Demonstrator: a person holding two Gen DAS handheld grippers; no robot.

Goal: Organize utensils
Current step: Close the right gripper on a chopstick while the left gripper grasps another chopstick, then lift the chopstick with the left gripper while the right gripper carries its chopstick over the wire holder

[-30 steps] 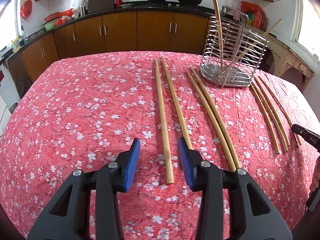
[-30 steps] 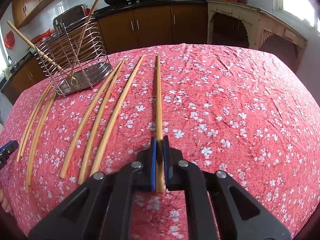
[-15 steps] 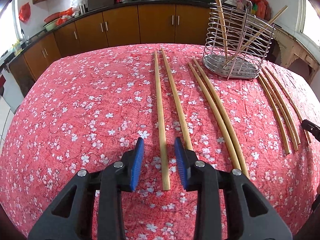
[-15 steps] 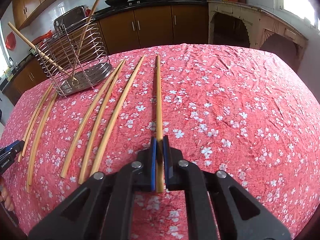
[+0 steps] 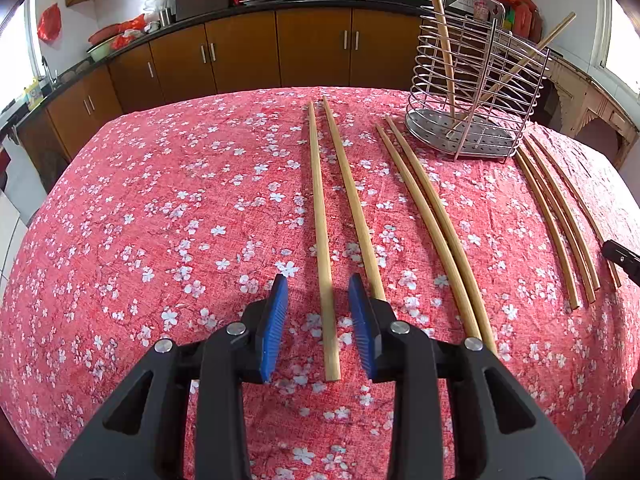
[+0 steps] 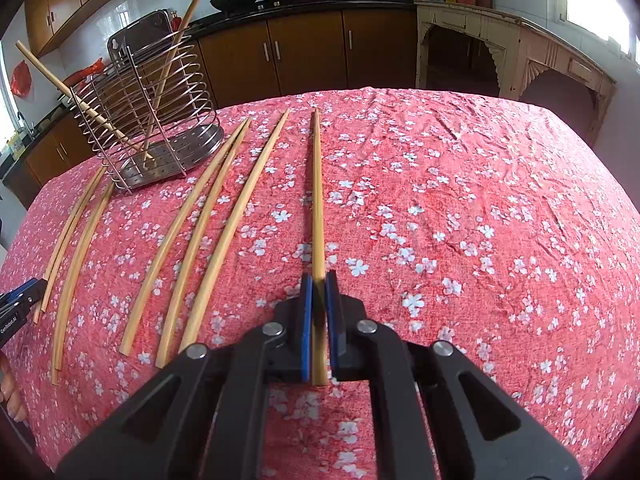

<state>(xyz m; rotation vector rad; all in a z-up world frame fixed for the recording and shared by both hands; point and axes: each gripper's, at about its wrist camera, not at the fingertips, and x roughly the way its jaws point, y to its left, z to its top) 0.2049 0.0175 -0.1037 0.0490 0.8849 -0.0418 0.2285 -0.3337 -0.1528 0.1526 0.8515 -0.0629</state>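
Note:
In the left wrist view my left gripper (image 5: 317,280) is open and straddles the near end of a long wooden chopstick (image 5: 320,208). There is a gap on each side between it and the blue pads (image 5: 274,320). In the right wrist view my right gripper (image 6: 319,276) is shut on the near end of another chopstick (image 6: 317,184), which still lies along the cloth. A wire utensil rack (image 5: 460,140) (image 6: 172,160) stands at the back with two chopsticks leaning in it.
More chopsticks lie in rows on the red flowered tablecloth (image 5: 160,220): one (image 5: 356,208) just right of the left gripper, a pair (image 5: 432,216), and several thin ones (image 5: 560,216) by the rack. A black gripper tip (image 5: 620,256) shows at the right edge. Kitchen cabinets stand behind.
The left gripper's jaws have narrowed around the chopstick, and it has crept slightly forward along it. The right gripper has kept still, shut on its chopstick.

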